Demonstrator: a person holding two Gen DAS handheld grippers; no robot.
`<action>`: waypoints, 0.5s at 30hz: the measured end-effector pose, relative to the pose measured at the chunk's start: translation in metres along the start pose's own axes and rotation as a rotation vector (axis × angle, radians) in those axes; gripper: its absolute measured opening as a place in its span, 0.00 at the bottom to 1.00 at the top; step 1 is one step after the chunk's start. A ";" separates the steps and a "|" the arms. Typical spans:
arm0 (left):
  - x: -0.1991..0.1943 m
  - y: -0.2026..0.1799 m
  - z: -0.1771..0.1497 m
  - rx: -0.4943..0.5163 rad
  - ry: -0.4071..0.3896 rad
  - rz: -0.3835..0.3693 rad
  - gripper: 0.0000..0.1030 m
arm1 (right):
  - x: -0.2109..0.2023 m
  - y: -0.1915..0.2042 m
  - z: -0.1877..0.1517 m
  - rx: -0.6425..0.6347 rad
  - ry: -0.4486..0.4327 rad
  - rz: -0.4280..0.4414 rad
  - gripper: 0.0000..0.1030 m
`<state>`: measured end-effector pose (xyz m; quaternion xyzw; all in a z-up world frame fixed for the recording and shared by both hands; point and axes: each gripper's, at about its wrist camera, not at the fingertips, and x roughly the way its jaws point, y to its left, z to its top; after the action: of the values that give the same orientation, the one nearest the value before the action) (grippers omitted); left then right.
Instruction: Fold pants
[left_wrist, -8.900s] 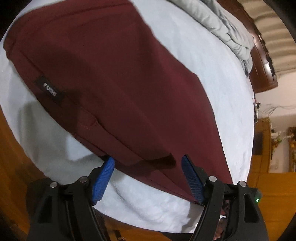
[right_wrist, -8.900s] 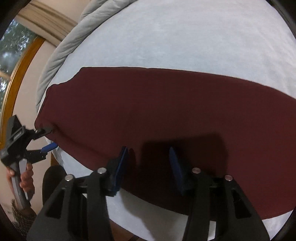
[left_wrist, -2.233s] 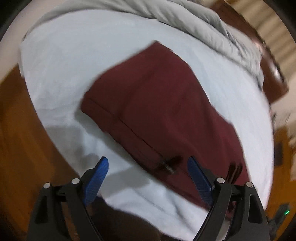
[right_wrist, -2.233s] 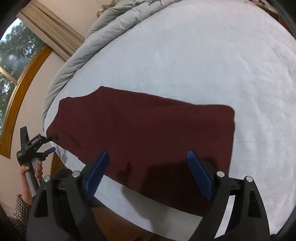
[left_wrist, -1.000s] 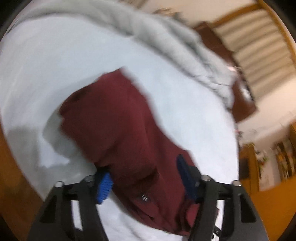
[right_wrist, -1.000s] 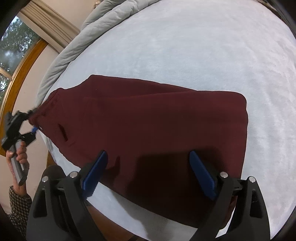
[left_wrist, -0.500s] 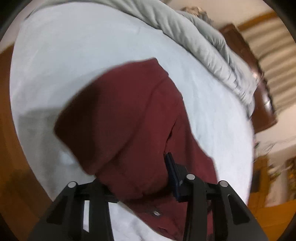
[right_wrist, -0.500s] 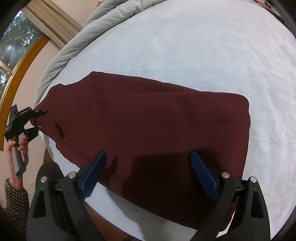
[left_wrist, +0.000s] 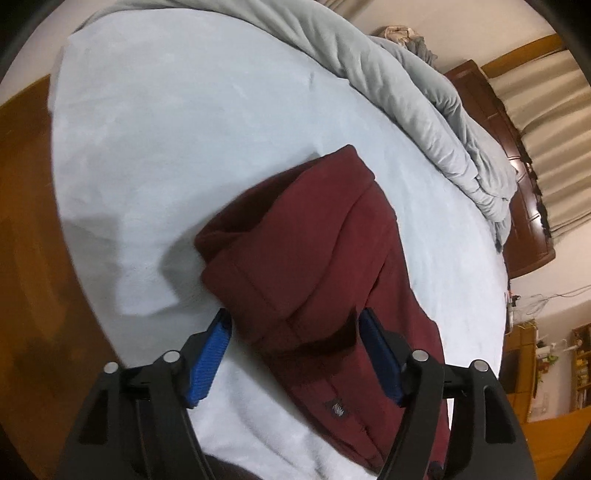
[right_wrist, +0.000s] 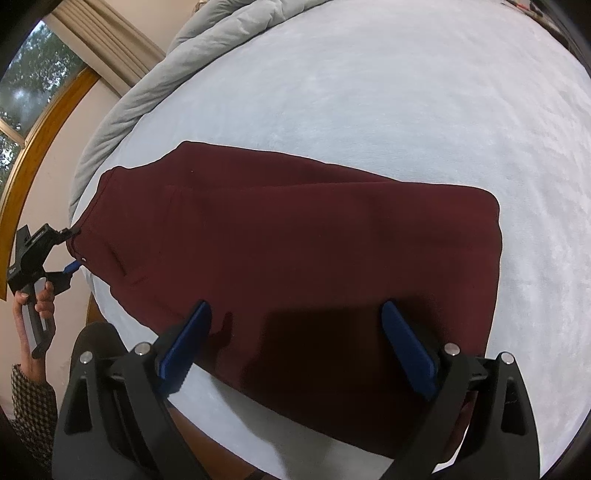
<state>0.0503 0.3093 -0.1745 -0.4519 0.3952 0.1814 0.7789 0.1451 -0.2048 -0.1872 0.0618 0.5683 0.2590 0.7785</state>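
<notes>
The maroon pants (right_wrist: 295, 229) lie folded lengthwise across the pale blue bed sheet (right_wrist: 369, 92). My right gripper (right_wrist: 295, 310) hovers open over their near edge, close to the folded end, with nothing pinched. At the waist end, the left gripper (right_wrist: 74, 249) sits by the bed's left edge, held by a hand. In the left wrist view the waistband end of the pants (left_wrist: 306, 240) is bunched into a loose hump. The left gripper (left_wrist: 294, 317) straddles it, its jaws opening, and the blue pads (left_wrist: 210, 354) do not press on the cloth.
A rumpled grey duvet (left_wrist: 406, 85) is piled along the far side of the bed. Wooden floor (left_wrist: 26, 221) shows past the near bed edge. A dark wooden headboard (left_wrist: 517, 166) and curtains stand behind; a window (right_wrist: 22, 74) is at the left.
The left gripper's jaws have widened from a narrow pinch on the waistband, which now sits bunched on the sheet. It also dropped a little. The right gripper stayed put.
</notes>
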 end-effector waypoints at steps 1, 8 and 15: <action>0.006 -0.002 0.003 0.003 0.012 0.014 0.70 | 0.000 0.001 0.001 0.001 0.001 -0.004 0.92; 0.004 -0.043 0.001 0.163 -0.062 -0.124 0.70 | 0.002 0.002 0.001 -0.006 0.001 -0.012 0.92; 0.041 -0.030 0.006 0.075 0.007 0.194 0.78 | 0.003 0.005 0.000 -0.007 -0.004 -0.010 0.93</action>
<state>0.0982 0.2959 -0.1880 -0.3827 0.4463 0.2396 0.7726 0.1444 -0.1995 -0.1878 0.0566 0.5661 0.2570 0.7812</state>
